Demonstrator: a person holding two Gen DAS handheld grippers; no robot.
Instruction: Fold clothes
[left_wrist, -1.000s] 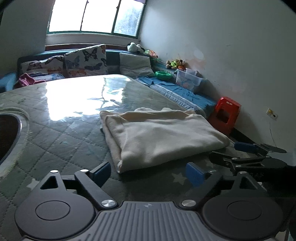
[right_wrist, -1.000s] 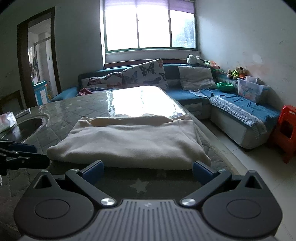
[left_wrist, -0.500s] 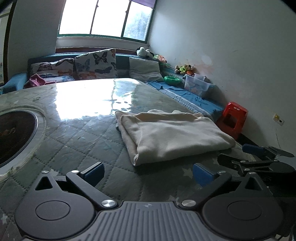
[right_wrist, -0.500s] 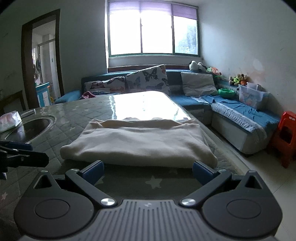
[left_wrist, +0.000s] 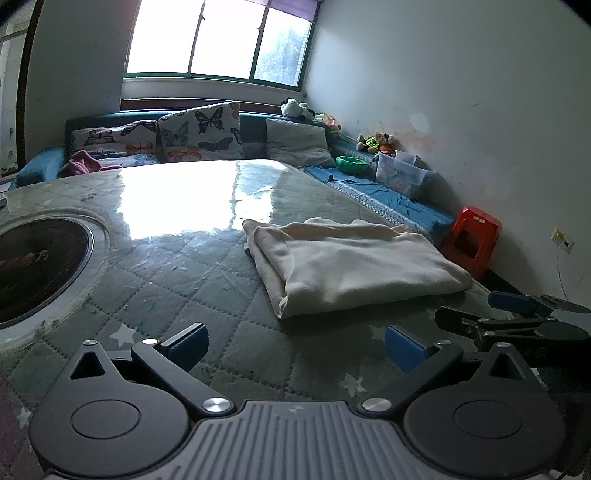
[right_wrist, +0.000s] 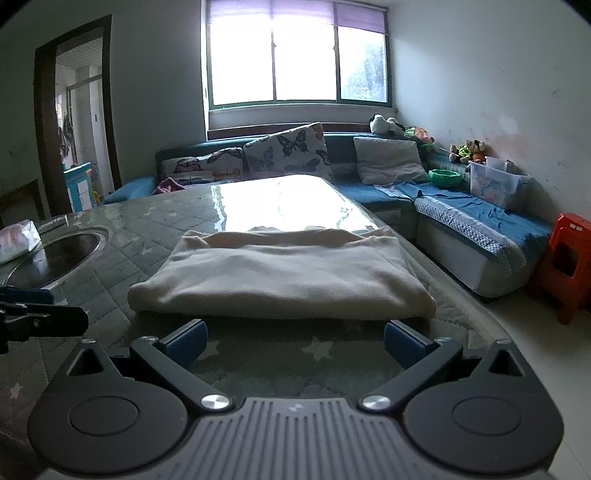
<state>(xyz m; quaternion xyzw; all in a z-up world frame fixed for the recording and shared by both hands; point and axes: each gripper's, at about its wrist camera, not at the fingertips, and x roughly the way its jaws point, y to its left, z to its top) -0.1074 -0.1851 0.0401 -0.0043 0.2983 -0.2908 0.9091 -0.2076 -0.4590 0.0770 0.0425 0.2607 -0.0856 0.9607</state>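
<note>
Holding both grippers low over the quilted table (left_wrist: 177, 288), I keep my left fingers (left_wrist: 186, 345) spread wide and empty. My right gripper (right_wrist: 295, 341) is also spread wide, holding nothing. The cream garment (right_wrist: 280, 273) lies folded flat on the table just ahead, touching neither gripper.

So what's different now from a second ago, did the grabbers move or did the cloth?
Both grabbers backed away from the folded cream cloth, so it looks farther off in both views. The left gripper opened its fingers a bit wider; nothing is between them. The right gripper stayed open and empty. The cloth stayed folded on the quilted table.
</note>
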